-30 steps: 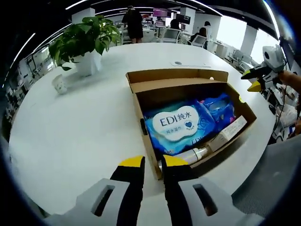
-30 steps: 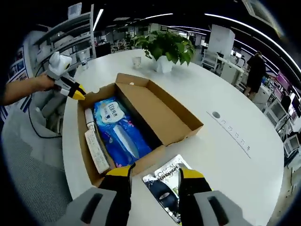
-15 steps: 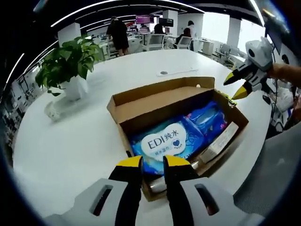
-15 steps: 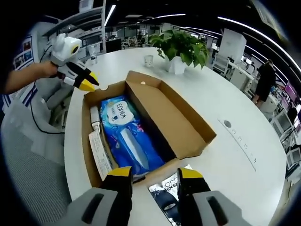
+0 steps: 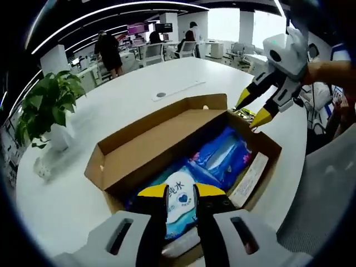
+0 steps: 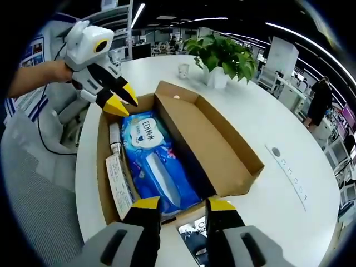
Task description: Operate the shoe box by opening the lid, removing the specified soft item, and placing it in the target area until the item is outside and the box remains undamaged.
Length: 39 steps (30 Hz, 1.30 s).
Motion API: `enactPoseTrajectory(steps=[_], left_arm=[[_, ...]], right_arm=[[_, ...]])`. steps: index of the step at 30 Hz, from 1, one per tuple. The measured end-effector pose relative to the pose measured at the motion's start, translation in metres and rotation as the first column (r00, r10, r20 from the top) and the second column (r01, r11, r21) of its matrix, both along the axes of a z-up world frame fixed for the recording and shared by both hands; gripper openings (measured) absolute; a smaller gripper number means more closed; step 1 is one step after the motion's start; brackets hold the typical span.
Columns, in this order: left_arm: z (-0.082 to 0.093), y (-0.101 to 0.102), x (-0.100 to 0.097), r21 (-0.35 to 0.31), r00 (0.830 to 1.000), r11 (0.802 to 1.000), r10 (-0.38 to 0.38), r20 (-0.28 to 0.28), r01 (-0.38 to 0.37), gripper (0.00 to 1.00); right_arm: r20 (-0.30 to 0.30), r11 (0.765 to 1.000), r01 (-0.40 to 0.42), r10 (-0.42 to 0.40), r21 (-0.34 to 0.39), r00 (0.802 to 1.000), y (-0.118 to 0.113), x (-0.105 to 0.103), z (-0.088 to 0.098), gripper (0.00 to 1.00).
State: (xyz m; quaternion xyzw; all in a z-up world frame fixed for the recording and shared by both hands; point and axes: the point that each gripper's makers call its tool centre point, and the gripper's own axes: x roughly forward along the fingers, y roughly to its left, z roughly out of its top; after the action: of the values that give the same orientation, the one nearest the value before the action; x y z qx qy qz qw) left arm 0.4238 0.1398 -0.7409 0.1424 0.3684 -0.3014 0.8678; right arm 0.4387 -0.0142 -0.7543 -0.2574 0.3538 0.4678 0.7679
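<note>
The brown cardboard shoe box point(image 5: 105, 167) point(image 6: 233, 144) lies open on the white table, its lid folded back flat. Inside it is a soft blue pack of wipes point(image 5: 222, 158) point(image 6: 150, 161) with a white label, alongside a flat white carton point(image 6: 118, 183) and a tube point(image 6: 114, 139). My left gripper point(image 5: 181, 192) point(image 6: 122, 100) hovers open over one end of the box, just above the pack's label, holding nothing. At the opposite end my right gripper point(image 6: 182, 204) point(image 5: 252, 108) stands open above the box's short wall, nothing between its jaws.
A black sachet point(image 6: 192, 231) lies on the table just outside the box by my right gripper. A potted plant point(image 6: 222, 53) point(image 5: 47, 105) and a small cup point(image 6: 183, 70) stand beyond the box. The table's edge runs along the box's open side, with a person's arm point(image 6: 33, 83) there.
My left gripper has come forward from the table's edge to over the box's end and the wipes. My right gripper has drawn closer to its end, its jaws slightly narrower.
</note>
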Motion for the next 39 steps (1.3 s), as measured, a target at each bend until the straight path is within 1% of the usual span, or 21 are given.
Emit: enactPoseTrajectory(steps=[3,7,10,14,19,22,24,26,29,35,39], left_arm=[[-0.003,-0.015,0.006,0.007,0.999,0.999,-0.053,0.006,0.053,0.15],[-0.009,-0.031,0.012,0.018,0.995,0.995,-0.099,-0.003,0.099,0.14],[-0.010,-0.039,0.014,0.022,0.993,0.993,-0.120,-0.009,0.120,0.14],[-0.011,-0.044,0.017,0.021,0.991,0.991,-0.130,-0.013,0.130,0.14],[-0.012,-0.043,0.017,0.023,0.991,0.990,-0.137,-0.012,0.137,0.13],[-0.016,-0.045,0.019,0.017,0.991,0.991,-0.132,-0.025,0.133,0.13],[-0.016,-0.042,0.018,0.031,0.991,0.991,-0.130,-0.025,0.131,0.14],[-0.013,-0.040,0.015,0.015,0.992,0.992,-0.125,-0.023,0.125,0.14],[-0.012,-0.032,0.011,0.020,0.994,0.994,-0.111,-0.020,0.111,0.14],[-0.010,-0.012,-0.001,0.003,0.998,0.998,-0.059,-0.014,0.059,0.15],[-0.013,0.003,-0.011,0.005,0.999,1.000,-0.028,-0.021,0.028,0.15]], right_arm=[[-0.004,1.000,-0.001,0.001,0.004,1.000,0.002,0.002,-0.002,0.26],[-0.011,1.000,-0.001,0.001,0.005,1.000,0.004,0.004,-0.006,0.25],[-0.013,1.000,0.000,0.000,0.002,1.000,0.004,0.004,-0.008,0.24],[-0.017,1.000,0.000,0.000,0.003,1.000,0.005,0.005,-0.011,0.23],[-0.018,1.000,-0.009,0.009,0.000,1.000,0.008,0.007,-0.014,0.22],[-0.019,1.000,-0.015,0.015,0.000,1.000,0.011,0.010,-0.017,0.21],[-0.019,1.000,-0.014,0.014,0.001,1.000,0.012,0.011,-0.018,0.21],[-0.021,1.000,-0.016,0.016,0.002,1.000,0.015,0.011,-0.019,0.21],[-0.019,1.000,-0.025,0.025,0.005,0.999,0.020,0.009,-0.021,0.21],[-0.020,0.999,-0.050,0.050,0.008,0.999,0.029,0.008,-0.026,0.20],[-0.025,0.998,-0.063,0.063,0.007,0.998,0.035,0.007,-0.031,0.20]])
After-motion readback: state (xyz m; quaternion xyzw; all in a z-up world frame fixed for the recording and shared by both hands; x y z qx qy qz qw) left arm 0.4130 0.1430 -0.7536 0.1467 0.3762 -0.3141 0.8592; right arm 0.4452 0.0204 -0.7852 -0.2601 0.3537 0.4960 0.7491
